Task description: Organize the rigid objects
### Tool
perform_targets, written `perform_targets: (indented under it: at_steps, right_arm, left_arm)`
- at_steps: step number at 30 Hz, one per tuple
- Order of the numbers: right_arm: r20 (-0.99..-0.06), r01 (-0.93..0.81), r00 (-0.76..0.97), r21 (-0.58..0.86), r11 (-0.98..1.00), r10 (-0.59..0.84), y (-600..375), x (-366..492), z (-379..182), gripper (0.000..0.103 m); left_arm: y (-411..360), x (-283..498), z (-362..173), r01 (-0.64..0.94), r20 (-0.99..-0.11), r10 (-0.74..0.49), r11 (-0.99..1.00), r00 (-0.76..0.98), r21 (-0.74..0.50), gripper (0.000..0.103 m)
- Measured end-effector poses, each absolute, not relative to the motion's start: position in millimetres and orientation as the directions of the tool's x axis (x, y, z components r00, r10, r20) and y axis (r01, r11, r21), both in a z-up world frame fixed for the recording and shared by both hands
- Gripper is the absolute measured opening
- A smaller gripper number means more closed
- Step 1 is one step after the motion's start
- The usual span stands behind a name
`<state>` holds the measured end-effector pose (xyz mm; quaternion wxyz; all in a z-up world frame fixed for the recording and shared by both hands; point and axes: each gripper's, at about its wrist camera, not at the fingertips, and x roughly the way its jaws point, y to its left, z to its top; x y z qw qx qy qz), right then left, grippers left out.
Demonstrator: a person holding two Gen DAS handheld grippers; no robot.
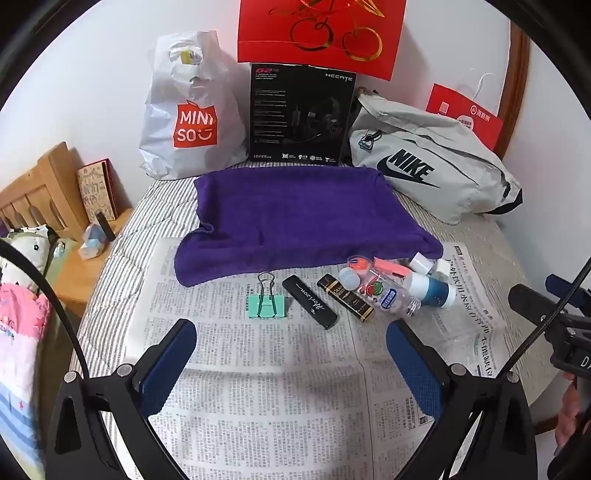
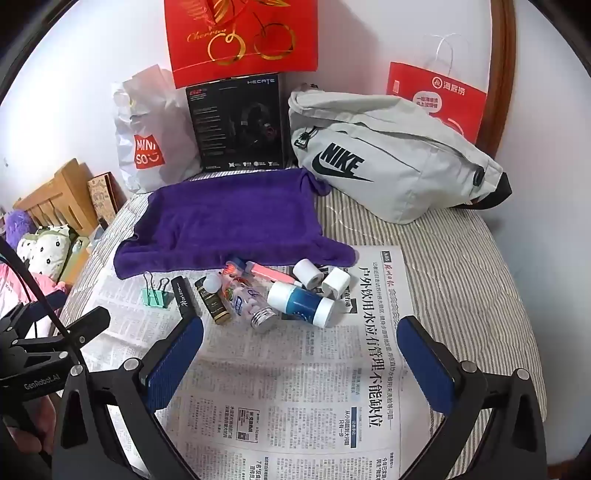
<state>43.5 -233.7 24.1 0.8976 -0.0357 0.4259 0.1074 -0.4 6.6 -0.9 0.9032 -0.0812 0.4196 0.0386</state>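
Observation:
Small objects lie in a row on a newspaper [image 1: 280, 387] spread over the bed. From left: a mint binder clip [image 1: 266, 303], a black case lettered Horizon [image 1: 311, 301], a black and gold box [image 1: 345, 297], a clear pill bottle [image 1: 391, 293] and a blue and white bottle [image 1: 432, 289]. The right wrist view adds two white tape rolls [image 2: 308, 272] and a pink highlighter [image 2: 266, 272]. My left gripper [image 1: 291, 328] hovers open just in front of the clip and case. My right gripper [image 2: 301, 326] hangs open near the blue and white bottle [image 2: 301, 301], holding nothing.
A purple towel [image 1: 295, 214] lies behind the objects. Against the wall stand a white Miniso bag [image 1: 188, 110], a black headset box [image 1: 301, 114], a grey Nike waist bag [image 1: 428, 158] and red paper bags [image 1: 317, 33]. A wooden nightstand [image 1: 85, 258] sits left.

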Motion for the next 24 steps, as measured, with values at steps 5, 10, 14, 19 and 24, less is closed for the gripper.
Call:
perform_targets:
  at_steps: [5, 10, 14, 19, 24]
  right_arm:
    - [-0.774, -0.221, 0.613, 0.021, 0.975, 0.155, -233, 42, 24, 0.103]
    - [-0.772, -0.218, 0.616, 0.024, 0.976, 0.156, -226, 38, 25, 0.103]
    - [-0.774, -0.217, 0.614, 0.025, 0.976, 0.156, -227, 42, 24, 0.103]
    - [-0.775, -0.231, 0.61, 0.023, 0.973, 0.163, -231, 40, 24, 0.103]
    - [-0.77, -0.24, 0.616, 0.017, 0.971, 0.166, -230, 38, 26, 0.103]
  left_arm:
    - [1, -5, 0, -0.141, -0.764, 0.062, 0.989, 0.643, -0.039, 0.103]
    - [4, -2, 1, -0.164, -0.772, 0.064, 0.985, 0.633, -0.052, 0.103]
    - [4, -3, 0, -0.165, -0.772, 0.071, 0.985, 0.631, -0.045, 0.103]
    - [5, -4, -1, -0.163, -0.771, 0.067, 0.985, 0.633, -0.049, 0.103]
    - [7, -5, -1, -0.167, -0.772, 0.072, 0.985, 0.632, -0.045, 0.103]
